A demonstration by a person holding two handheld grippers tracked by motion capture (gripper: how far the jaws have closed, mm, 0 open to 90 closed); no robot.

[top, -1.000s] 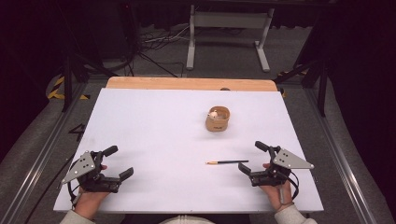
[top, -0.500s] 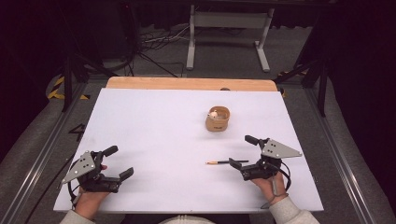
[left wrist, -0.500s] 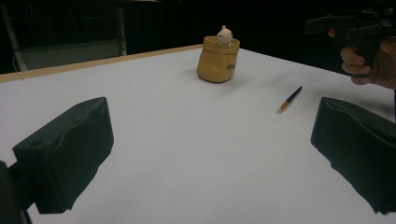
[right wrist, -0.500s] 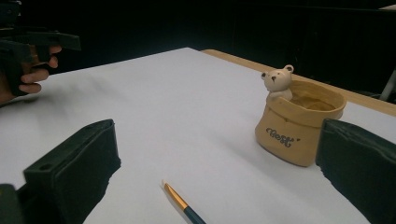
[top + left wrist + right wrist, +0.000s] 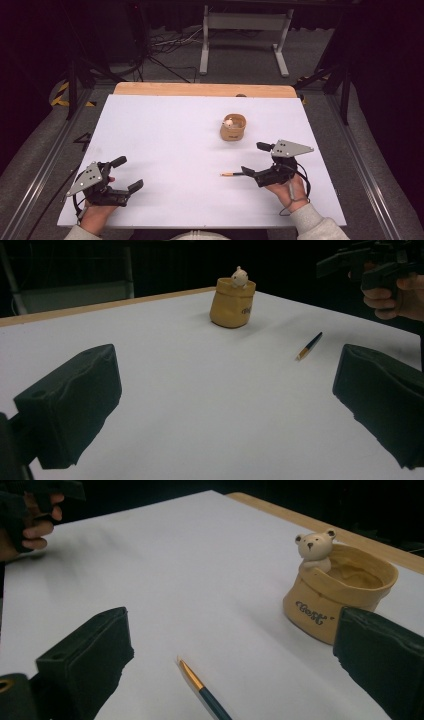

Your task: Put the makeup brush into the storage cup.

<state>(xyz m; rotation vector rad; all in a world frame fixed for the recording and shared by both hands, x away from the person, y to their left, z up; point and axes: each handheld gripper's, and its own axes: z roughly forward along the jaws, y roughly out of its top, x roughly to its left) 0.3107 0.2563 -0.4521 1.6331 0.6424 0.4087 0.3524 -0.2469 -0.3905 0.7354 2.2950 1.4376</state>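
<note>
A dark pencil-like stick with a golden tip [image 5: 231, 174] lies on the white table top [image 5: 170, 135], right of the middle. My right gripper [image 5: 252, 159] stands open just right of it, its near jaw at the stick's dark end. In the right gripper view the stick [image 5: 202, 690] lies between the wide-apart jaws, tip pointing away. A tan pot with a small bear figure on its rim [image 5: 232, 127] stands upright farther back [image 5: 340, 597]. My left gripper [image 5: 131, 173] rests open at the front left, holding nothing. From the left gripper view, pot [image 5: 231, 307] and stick [image 5: 310, 345] lie ahead.
A wooden strip [image 5: 200, 89] runs along the table's far edge. Beyond it on the floor stand a grey metal frame [image 5: 245, 30] and loose cables [image 5: 165, 50]. Metal rails flank both sides of the table.
My right gripper has moved left and a little away from the person, up to the stick's dark end. The left gripper, pot and stick have stayed put.
</note>
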